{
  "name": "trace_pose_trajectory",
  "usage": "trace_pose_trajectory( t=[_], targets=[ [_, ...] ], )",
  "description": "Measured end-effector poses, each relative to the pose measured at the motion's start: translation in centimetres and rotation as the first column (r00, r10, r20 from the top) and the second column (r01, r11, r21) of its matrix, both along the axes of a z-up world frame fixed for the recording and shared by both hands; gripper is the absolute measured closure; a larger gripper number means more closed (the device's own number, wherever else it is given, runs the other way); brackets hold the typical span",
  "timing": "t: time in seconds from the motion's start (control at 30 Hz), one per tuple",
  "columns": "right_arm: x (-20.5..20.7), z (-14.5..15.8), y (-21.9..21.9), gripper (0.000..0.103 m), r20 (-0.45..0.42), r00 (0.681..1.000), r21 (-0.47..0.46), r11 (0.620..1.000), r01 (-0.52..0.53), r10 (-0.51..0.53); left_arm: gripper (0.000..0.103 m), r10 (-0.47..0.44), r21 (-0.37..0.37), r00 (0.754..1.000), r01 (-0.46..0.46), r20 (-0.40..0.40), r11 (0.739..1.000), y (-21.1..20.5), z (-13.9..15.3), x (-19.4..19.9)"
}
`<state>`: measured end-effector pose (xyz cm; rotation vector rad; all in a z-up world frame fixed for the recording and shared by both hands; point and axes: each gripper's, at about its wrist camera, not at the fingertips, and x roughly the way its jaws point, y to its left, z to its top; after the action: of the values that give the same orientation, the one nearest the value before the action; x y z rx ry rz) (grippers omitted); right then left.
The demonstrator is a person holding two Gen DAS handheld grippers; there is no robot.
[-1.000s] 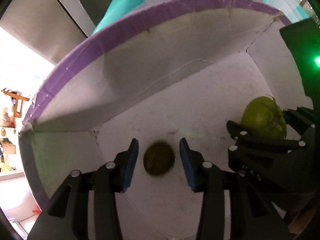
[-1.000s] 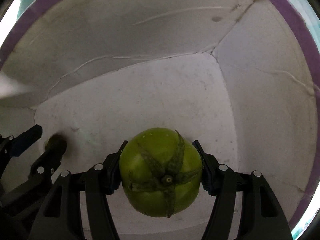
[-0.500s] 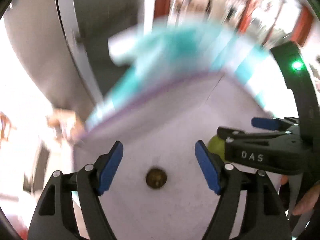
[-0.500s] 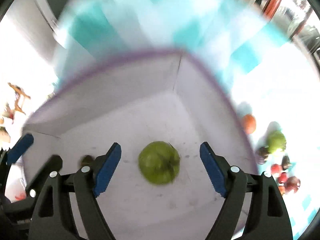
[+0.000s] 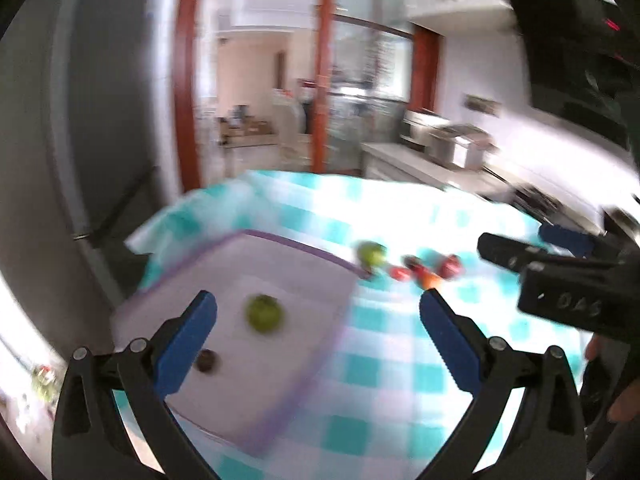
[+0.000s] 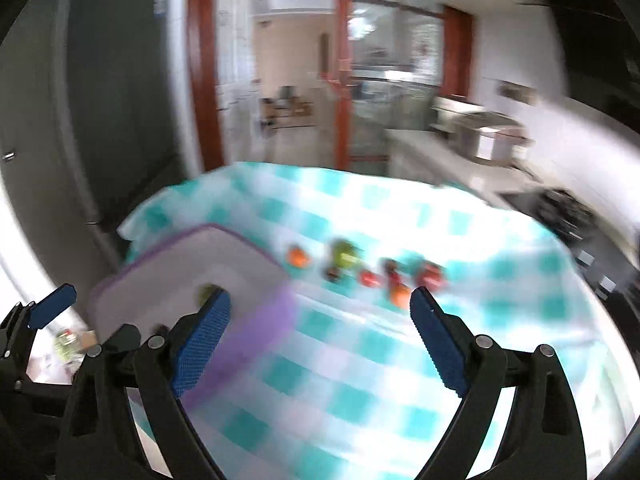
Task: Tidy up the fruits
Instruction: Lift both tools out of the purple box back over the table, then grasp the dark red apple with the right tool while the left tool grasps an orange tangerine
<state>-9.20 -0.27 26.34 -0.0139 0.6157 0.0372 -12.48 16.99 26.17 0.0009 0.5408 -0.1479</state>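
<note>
Both tongs hang above the table [image 5: 400, 360], pointing forward and somewhat down over its teal-and-white checked cloth; the frames are blurred. The left tongs [image 5: 318, 340] stand wide apart with nothing between the blue pads, the jaws having just been opening. Below them, near the table's left edge, sits the white box [image 5: 304, 272] with a purple rim, and in it lie a green tomato [image 5: 263, 314] and, nearer the camera, a small dark brown fruit [image 5: 206, 361], apart from each other. The right tongs [image 6: 320, 340] are also spread with nothing between them, having just been opening; in the left view they show at the right edge. Beyond the box's far right corner, loose fruits [image 6: 360, 268], green, red, orange and dark, lie in a loose cluster on the cloth.
</note>
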Motion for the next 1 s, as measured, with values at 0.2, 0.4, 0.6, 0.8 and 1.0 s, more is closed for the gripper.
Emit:
trace_pose_trajectory(
  t=[0.2, 0.4, 0.6, 0.8, 1.0],
  targets=[
    [-5.9, -2.3, -7.3, 0.015, -0.036, 0.979, 0.007, 0.980, 0.200, -0.199, 0.001, -0.230, 0.020, 0.973, 0.230, -0.030, 0.973, -7.3, -1.6, -3.2],
    [-8.8, -4.8, -13.2, 0.015, -0.091, 0.939, 0.040, 0.941, 0.336, -0.332, 0.001, -0.346, 0.028, 0.934, 0.350, -0.093, 0.936, -12.8, -4.5, -2.3],
    [-6.9, -7.7, -16.0, 0.015, -0.118, 0.924, 0.027, 0.929, 0.369, -0.364, 0.001, -0.430, 0.093, 0.890, 0.446, -0.152, 0.890, -18.2, -8.3, 0.6],
    [2.3, -11.4, -17.5, 0.021, -0.171, 0.948, 0.010, 0.961, 0.275, -0.269, 0.002, -0.326, 0.102, 0.906, 0.364, -0.270, 0.926, -18.6, -13.5, 8.0],
    [15.1, -16.6, -19.4, 0.035, -0.263, 0.949, 0.008, 0.983, 0.183, -0.175, 0.003, -0.199, 0.120, 0.902, 0.262, -0.382, 0.957, -18.6, -18.7, 14.4]
  ],
)
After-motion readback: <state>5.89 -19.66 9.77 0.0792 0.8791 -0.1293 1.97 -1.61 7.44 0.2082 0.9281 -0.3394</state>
